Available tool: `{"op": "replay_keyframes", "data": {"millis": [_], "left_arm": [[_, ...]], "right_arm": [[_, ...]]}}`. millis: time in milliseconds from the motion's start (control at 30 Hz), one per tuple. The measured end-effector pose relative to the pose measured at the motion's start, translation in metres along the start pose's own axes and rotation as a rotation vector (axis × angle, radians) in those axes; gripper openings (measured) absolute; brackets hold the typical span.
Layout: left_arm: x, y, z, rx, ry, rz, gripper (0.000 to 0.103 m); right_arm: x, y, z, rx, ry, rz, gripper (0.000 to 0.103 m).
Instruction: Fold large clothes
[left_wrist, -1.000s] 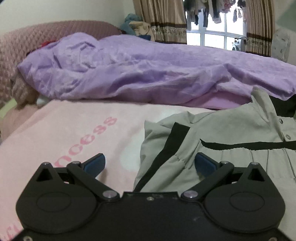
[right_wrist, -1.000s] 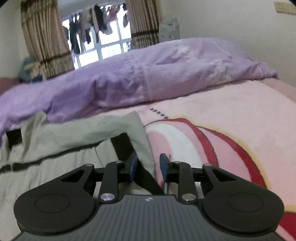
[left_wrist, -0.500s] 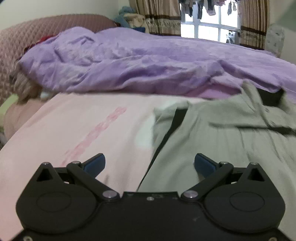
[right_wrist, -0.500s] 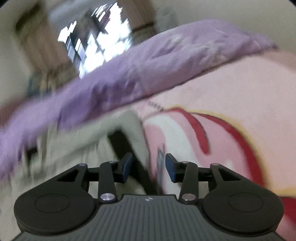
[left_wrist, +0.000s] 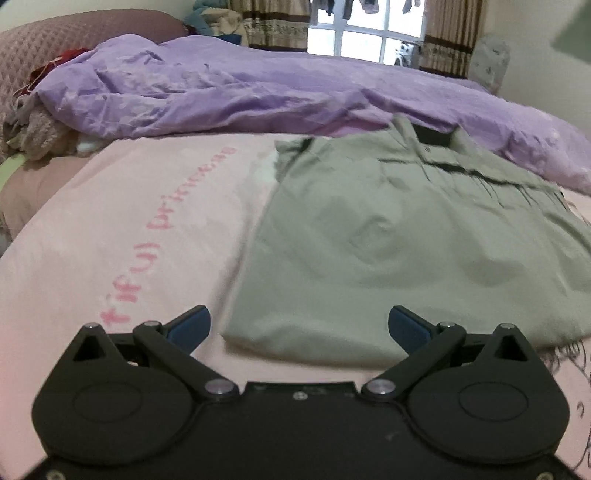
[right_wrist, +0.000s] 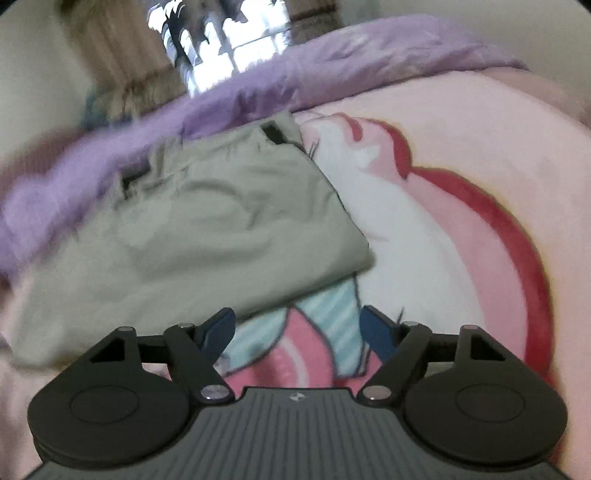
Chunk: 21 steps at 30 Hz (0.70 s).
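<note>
The left gripper (left_wrist: 299, 325) is spread empty and the right gripper (right_wrist: 297, 326) is opening empty, both just short of the near hem of the grey-green black-trimmed cotton shirt (left_wrist: 388, 236) on the pink printed blanket (left_wrist: 129, 229), so each must likely pinch a hem corner next.

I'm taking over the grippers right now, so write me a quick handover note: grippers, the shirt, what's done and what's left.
Left gripper: open, empty, above the shirt's near edge.
Right gripper: jaws opening, nothing between them, over the pink blanket just off the shirt's near corner.
Shirt: grey-green with black trim, lying on the blanket, collar towards the purple duvet. It looks narrowed into a rough rectangle, with both sides apparently folded in.
Done: side folds, as far as the frames show.
Left: probably bring the bottom hem up towards the collar, then smooth the wrinkles.
</note>
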<state>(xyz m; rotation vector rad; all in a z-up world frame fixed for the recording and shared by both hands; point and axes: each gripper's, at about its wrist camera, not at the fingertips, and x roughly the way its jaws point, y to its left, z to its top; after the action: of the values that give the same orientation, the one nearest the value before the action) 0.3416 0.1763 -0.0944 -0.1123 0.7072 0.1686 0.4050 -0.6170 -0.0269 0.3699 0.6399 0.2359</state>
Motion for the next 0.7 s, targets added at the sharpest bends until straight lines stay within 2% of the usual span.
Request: {"op": "replay_keyframes", "data": {"millis": [100, 233, 400, 433, 467, 500, 533, 567, 700], "left_arm": [[0.006, -0.013, -0.008, 0.041, 0.038, 0.009, 0.103], [0.008, -0.028, -0.012, 0.076, 0.041, 0.005, 0.103], [0.014, -0.036, -0.010, 0.092, 0.058, 0.004, 0.103], [0.015, -0.037, -0.010, 0.100, 0.061, 0.005, 0.103], [0.017, -0.037, -0.009, 0.106, 0.064, 0.007, 0.103], [0.020, -0.037, -0.008, 0.111, 0.066, 0.009, 0.103], [0.022, -0.035, -0.007, 0.115, 0.067, 0.010, 0.103], [0.023, -0.035, -0.007, 0.119, 0.070, 0.011, 0.103], [0.026, -0.029, -0.007, 0.131, 0.072, 0.031, 0.103]], "right_arm": [[0.005, -0.007, 0.003, 0.090, -0.025, 0.022, 0.090], [0.024, -0.011, 0.016, 0.190, -0.009, 0.077, 0.088], [0.049, -0.007, 0.032, 0.186, -0.037, 0.036, 0.084], [0.053, -0.004, 0.035, 0.178, -0.030, 0.027, 0.079], [0.056, 0.000, 0.039, 0.161, -0.017, 0.006, 0.067], [0.060, 0.003, 0.042, 0.132, -0.005, -0.020, 0.059], [0.064, 0.006, 0.046, 0.098, 0.006, -0.053, 0.039], [0.065, 0.004, 0.048, 0.081, 0.008, -0.073, 0.032], [0.066, -0.029, 0.062, 0.183, 0.091, 0.027, 0.029]]}}
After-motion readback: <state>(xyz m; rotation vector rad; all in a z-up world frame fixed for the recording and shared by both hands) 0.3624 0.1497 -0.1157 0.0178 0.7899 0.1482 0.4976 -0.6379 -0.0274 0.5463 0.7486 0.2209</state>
